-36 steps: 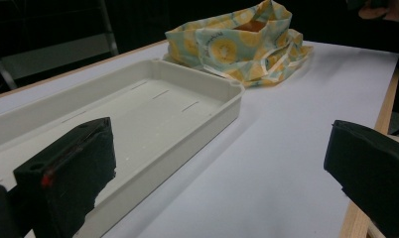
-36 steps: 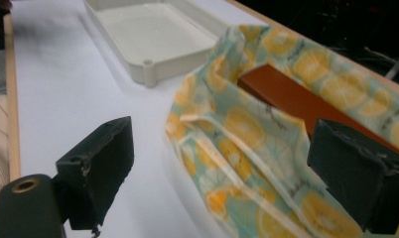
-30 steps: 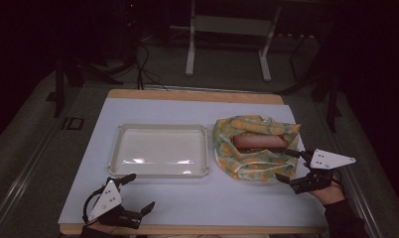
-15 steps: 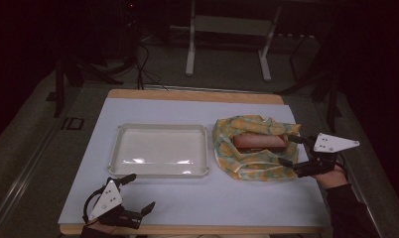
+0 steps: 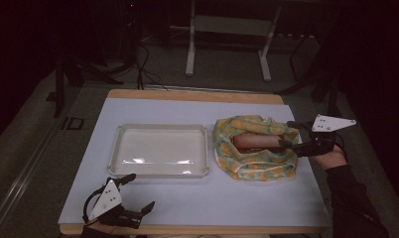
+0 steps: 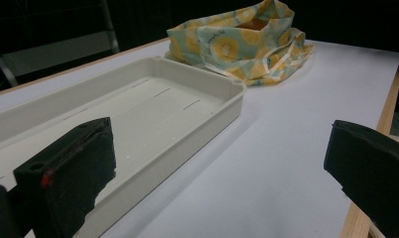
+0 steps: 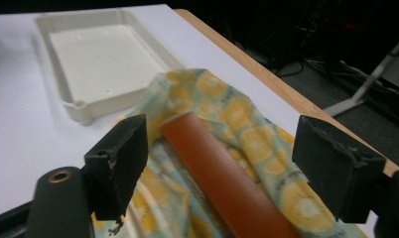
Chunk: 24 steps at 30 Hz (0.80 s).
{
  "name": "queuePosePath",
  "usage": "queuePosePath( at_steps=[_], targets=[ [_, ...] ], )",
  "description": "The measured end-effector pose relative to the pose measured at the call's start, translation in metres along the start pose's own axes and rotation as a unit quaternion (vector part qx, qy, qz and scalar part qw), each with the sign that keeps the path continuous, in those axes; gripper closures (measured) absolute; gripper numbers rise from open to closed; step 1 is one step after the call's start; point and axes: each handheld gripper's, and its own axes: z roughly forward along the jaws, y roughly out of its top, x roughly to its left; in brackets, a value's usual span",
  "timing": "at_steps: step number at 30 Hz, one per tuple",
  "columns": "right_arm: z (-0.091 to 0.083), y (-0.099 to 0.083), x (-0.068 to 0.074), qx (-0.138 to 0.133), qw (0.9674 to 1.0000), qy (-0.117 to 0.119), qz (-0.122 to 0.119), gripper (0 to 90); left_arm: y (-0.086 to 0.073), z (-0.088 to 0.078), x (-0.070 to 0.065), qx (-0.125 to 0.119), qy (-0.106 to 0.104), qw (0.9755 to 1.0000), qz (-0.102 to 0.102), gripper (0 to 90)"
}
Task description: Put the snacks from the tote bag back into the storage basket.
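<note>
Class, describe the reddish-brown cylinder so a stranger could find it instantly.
Start at the white table and its shallow white tray. Beside the tray lies a crumpled yellow-patterned cloth. The smooth reddish-brown cylinder lies in its folds, the one plain, solid-coloured thing there, between the open right gripper jaws.

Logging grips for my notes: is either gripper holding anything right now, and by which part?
Nothing is held. The right gripper has its jaws open, one either side of the brown cylinder in the yellow cloth bag; the left gripper is open over bare table.

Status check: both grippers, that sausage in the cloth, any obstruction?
Left gripper open, idle near table edge. Right gripper open, straddling sausage on yellow cloth. Tray empty. Nothing blocking.
</note>
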Motion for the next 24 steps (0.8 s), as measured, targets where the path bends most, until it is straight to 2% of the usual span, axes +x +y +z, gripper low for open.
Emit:
queuePosePath(
  at_steps=[3, 7, 13, 20, 22, 24],
  targets=[
    [0.006, 0.001, -0.009, 0.012, 0.9999, 0.000, -0.003, 26.7, 0.000, 0.000, 0.000, 0.000, 0.001, 1.0000, 0.000, 0.0],
    [0.014, 0.001, -0.020, 0.030, 0.9995, 0.012, -0.005, 32.6, 0.000, -0.001, 0.000, 0.001, 0.001, 1.0000, 0.000, 0.0],
    [0.027, -0.005, -0.031, 0.055, 0.9980, 0.030, 0.000, 33.6, -0.001, -0.002, 0.000, 0.003, 0.003, 1.0000, 0.000, 0.0],
    [0.043, -0.018, -0.038, 0.097, 0.9945, 0.041, -0.001, 33.2, -0.002, -0.002, 0.000, 0.005, 0.005, 1.0000, 0.001, 0.0],
    [0.052, -0.025, -0.040, 0.124, 0.9912, 0.045, -0.005, 32.4, -0.002, -0.002, 0.000, 0.006, 0.006, 1.0000, 0.001, 0.0],
    [0.054, -0.027, -0.040, 0.134, 0.9900, 0.043, -0.008, 32.2, -0.002, -0.002, 0.000, 0.006, 0.007, 1.0000, 0.001, 0.0]
  ],
)
